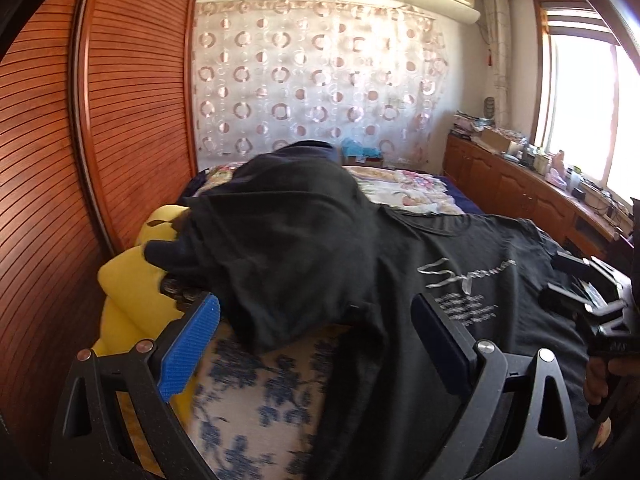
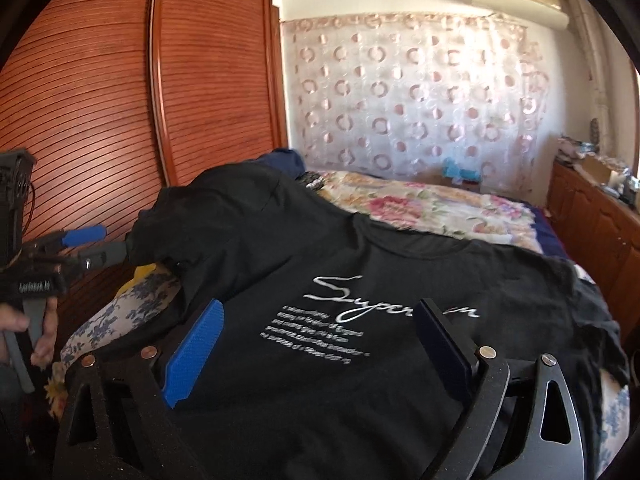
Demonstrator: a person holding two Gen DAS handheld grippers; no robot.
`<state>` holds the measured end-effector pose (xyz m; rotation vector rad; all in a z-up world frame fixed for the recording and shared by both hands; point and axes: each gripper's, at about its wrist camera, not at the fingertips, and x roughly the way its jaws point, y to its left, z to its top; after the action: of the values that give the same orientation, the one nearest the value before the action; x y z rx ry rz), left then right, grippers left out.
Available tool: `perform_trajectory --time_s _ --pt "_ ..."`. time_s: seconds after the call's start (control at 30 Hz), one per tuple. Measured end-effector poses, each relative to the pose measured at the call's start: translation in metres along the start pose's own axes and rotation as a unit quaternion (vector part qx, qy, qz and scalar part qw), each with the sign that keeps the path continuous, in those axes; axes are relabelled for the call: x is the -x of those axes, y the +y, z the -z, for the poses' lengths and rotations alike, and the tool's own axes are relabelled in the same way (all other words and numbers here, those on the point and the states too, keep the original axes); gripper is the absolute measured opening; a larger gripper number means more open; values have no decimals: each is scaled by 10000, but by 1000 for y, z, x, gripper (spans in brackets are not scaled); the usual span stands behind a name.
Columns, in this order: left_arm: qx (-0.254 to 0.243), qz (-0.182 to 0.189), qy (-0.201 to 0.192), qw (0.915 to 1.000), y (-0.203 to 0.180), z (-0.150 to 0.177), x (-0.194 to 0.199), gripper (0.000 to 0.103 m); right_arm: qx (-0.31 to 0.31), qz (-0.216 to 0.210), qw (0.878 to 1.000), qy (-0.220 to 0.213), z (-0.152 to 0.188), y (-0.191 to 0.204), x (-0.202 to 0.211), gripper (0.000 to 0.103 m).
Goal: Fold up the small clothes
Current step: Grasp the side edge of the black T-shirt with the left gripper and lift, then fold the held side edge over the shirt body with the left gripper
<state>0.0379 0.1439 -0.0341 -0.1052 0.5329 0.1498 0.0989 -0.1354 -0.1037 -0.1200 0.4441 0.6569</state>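
Note:
A black T-shirt (image 1: 296, 240) with white script print (image 2: 344, 292) lies spread, print up, on the bed. Its left part bulges up in a rumpled hump over a yellow cushion (image 1: 120, 276). My left gripper (image 1: 316, 300) stands wide open at the shirt's near left edge, its blue pads (image 1: 192, 344) on either side of the hanging fabric without pinching it. In the right wrist view the left gripper (image 2: 108, 242) sits by the sleeve end. My right gripper (image 2: 320, 306) hovers wide open just above the printed chest, and nothing is pinched between its pads.
The bed carries a blue-flowered sheet (image 1: 256, 392) near me and a pink floral quilt (image 2: 440, 208) farther back. A louvred wooden wardrobe (image 1: 132, 100) stands close on the left. A cluttered wooden sideboard (image 1: 532, 188) runs under the window on the right.

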Motion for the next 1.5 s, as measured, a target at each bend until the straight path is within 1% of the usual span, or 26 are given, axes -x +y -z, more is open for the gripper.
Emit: perform_trajectory --time_s 0.07,0.13,0.2,0.27,0.37,0.5,0.57,0.6,0.63,0.7,0.77,0.8,0.83,0.9,1.0,1.1,1.17,1.2,1.23,1.27,1.3,1.4,1.5 --pt "89 -70 -24 9999 18 -9 -6 97 10 -70 9999 116 -3 -7 -6 96" --pt "192 2 -106 9998 35 -18 -10 97 105 -42 9997 204 -6 -14 -12 95" --pt "214 -89 -188 9996 48 -26 -15 97 164 -6 9996 245 -9 -20 -17 94" --pt "147 -187 -129 9996 58 -33 -24 97 140 -12 9996 230 -16 -27 -24 94" --pt "7 -150 11 9999 68 -39 -38 96 26 -86 9998 163 -26 -24 -34 94" --pt "90 37 415 9991 80 -42 -63 83 -158 -315 9992 185 -31 -25 -44 94" --pt "184 154 648 9976 86 -43 -75 71 -123 -302 9993 158 -35 -21 -50 94" --pt "240 129 773 9966 88 -42 -80 68 -90 -299 9994 136 -35 -20 -50 94" --pt "267 113 861 9959 89 -42 -83 62 -69 -294 9995 113 -34 -18 -49 94" --pt "278 73 950 9951 91 -40 -86 56 -105 -344 9993 133 -31 -16 -48 94" --pt "266 118 949 9951 92 -38 -85 46 -80 -358 9993 107 -29 -9 -48 94" --pt "269 145 942 9951 92 -38 -84 44 -66 -356 9993 95 -28 -8 -47 94" --pt "257 156 926 9952 92 -38 -82 38 -51 -358 9993 77 -29 -4 -46 94" --pt "143 190 908 9956 89 -40 -81 37 -36 -364 9993 71 -27 -4 -45 94" --pt "-51 141 967 9952 84 -41 -85 37 -70 -381 9992 91 -24 -1 -46 94" --pt "-68 144 1132 9934 85 -44 -95 37 -110 -396 9991 119 -23 -1 -46 94" --pt "-84 169 1141 9933 86 -45 -98 37 -120 -396 9991 126 -22 -1 -45 94" --pt "-88 189 1130 9934 86 -46 -98 34 -121 -395 9991 126 -22 -1 -45 94" --pt "-84 223 1120 9934 86 -46 -98 23 -123 -393 9991 125 -22 -1 -45 94" --pt "-71 263 1144 9931 86 -47 -99 9 -122 -393 9991 128 -22 -1 -45 94" --pt "-70 281 1165 9928 85 -48 -99 5 -126 -397 9991 121 -22 -1 -45 94" --pt "-243 175 1102 9935 79 -50 -94 2 -174 -396 9990 125 -21 -2 -44 94" --pt "-356 331 809 9955 70 -56 -74 1 -227 -389 9989 104 -20 -5 -43 94"
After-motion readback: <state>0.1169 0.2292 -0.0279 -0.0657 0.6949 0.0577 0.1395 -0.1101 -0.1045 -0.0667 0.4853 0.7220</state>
